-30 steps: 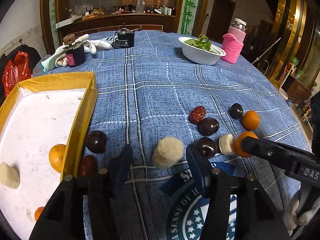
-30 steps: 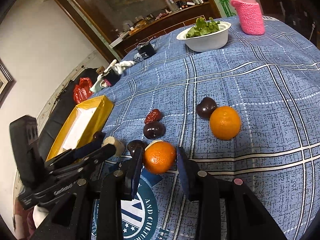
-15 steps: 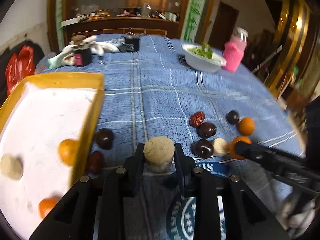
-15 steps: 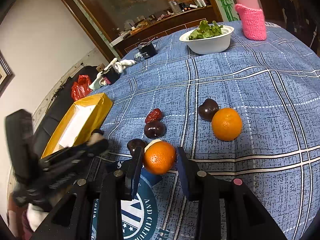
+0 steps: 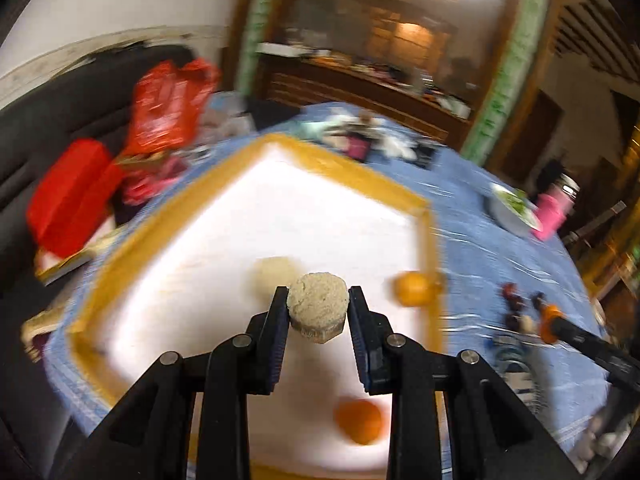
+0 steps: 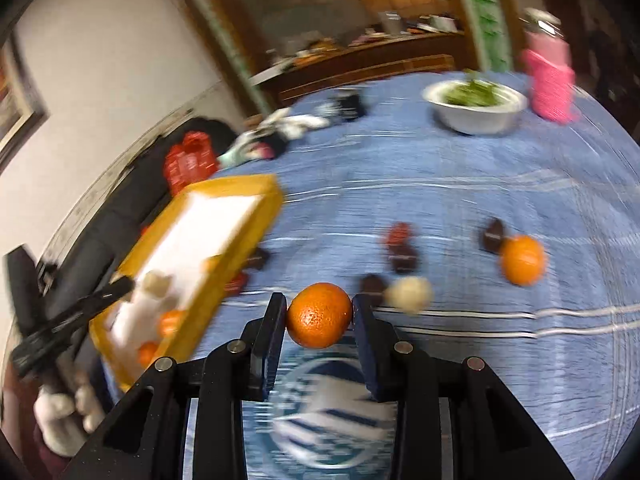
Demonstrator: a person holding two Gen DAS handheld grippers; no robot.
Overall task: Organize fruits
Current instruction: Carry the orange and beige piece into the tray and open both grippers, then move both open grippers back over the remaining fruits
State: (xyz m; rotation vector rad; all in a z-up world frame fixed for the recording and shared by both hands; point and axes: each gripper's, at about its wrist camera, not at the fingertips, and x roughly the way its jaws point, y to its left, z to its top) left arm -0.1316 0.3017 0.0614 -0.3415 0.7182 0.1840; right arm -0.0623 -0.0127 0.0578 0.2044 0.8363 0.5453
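**Two fruits in hand above the blue worktop**

A dim dining room with a wooden sideboard lies behind a worktop (image 6: 460, 184) under a blue checked cloth; both views are smeared by motion. A yellow-rimmed tray (image 5: 344, 168) with a white floor sits at the worktop's left end.

The left gripper (image 5: 318, 312) hangs over the tray, jaws closed onto a pale, grainy round fruit (image 5: 318, 307), pinched at its sides with the flat top showing. Below it in the tray lie another pale piece (image 5: 272, 276) and two oranges (image 5: 412, 288).

The right gripper (image 6: 319, 316) is over the cloth, jaws closed onto an orange (image 6: 319, 315) across its widest part. On the cloth beyond it are a second orange (image 6: 522, 260), a pale fruit (image 6: 408, 294) and several dark fruits (image 6: 404, 258).

The pale fruit looks light, dry and crumbly, so I judge it wants a gentle squeeze across the flat sides and a low release. The orange seems firmer and heavier, its skin smooth and rounded; holding it at the middle should stop it rolling out.
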